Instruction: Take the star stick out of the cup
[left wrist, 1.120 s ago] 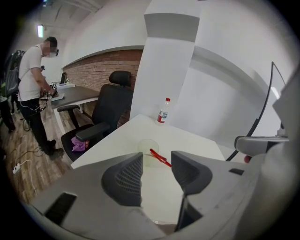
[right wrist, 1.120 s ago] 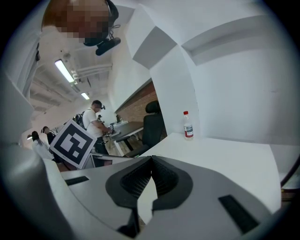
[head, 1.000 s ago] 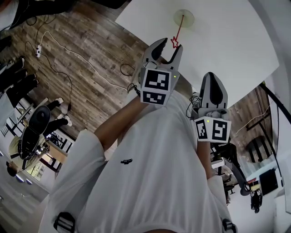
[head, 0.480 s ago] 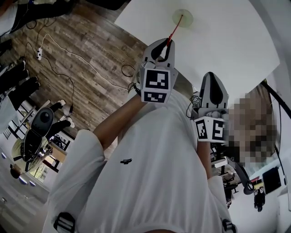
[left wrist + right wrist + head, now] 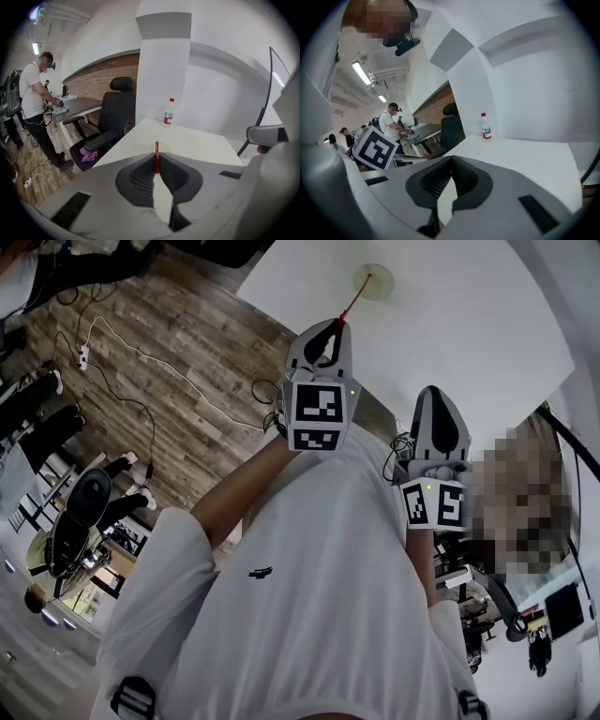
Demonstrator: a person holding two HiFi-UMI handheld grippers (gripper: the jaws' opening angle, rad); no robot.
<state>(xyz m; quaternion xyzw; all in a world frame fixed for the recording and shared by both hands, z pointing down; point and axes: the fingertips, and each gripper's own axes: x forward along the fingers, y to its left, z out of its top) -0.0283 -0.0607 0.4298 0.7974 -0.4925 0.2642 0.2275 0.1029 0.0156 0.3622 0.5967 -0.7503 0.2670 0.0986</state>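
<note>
Tongs [image 5: 157, 159], open earlier, are closing on star stick [image 5: 156, 147].

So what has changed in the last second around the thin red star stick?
The jaws of the left gripper, wide open before, are closing on the thin red star stick, now pinched between them. The clear round cup holding it and the shut right gripper have not moved.

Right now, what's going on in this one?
A person holds a gripper in each hand at a white table. The left gripper is closing its jaws on the red star stick, which sits between them with its far end in the clear cup on the table. It is not lifted out yet. The right gripper is shut and empty, held back nearer the person.
</note>
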